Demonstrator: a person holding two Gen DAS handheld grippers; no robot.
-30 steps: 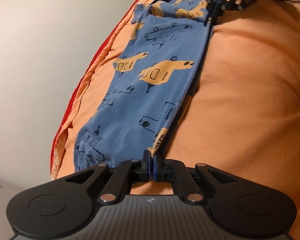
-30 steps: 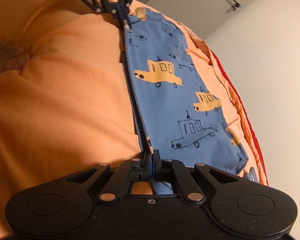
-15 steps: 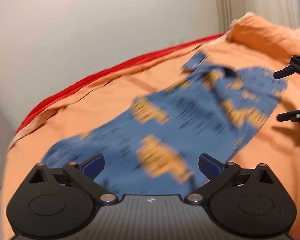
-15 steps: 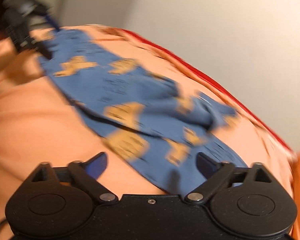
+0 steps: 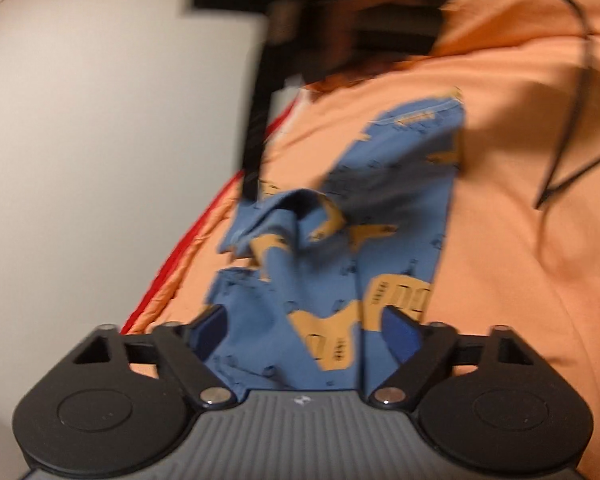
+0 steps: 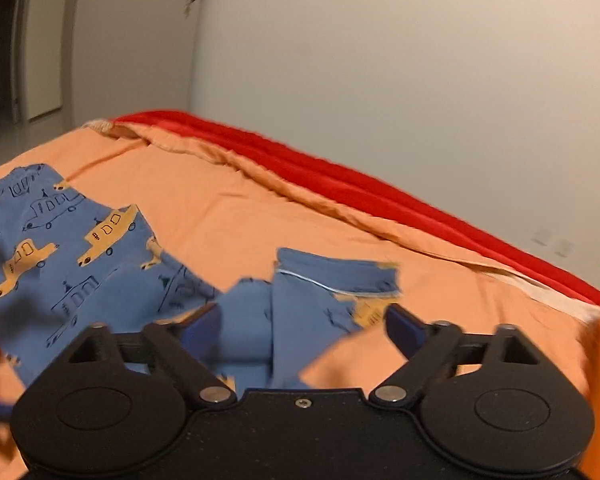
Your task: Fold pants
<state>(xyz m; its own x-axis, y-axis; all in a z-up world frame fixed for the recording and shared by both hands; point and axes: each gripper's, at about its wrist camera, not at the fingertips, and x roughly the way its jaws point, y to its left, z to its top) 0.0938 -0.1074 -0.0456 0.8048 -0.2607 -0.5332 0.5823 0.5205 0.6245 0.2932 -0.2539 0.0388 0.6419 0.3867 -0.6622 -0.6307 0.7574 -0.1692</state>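
Gaping wide, the black left gripper with blue pads held nothing; the blue cotton pants printed with yellow cars lay rumpled on the orange bedsheet just ahead, between its fingers. The black right gripper was equally spread and empty, the pants lying ahead and leftward.

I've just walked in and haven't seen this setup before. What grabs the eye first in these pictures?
The blue pants printed with yellow cars, lying rumpled across the orange bedspread. Next, a bright red strip along the bed's far edge against the pale wall. In the foreground, the left claw and right claw both gape open over the fabric.
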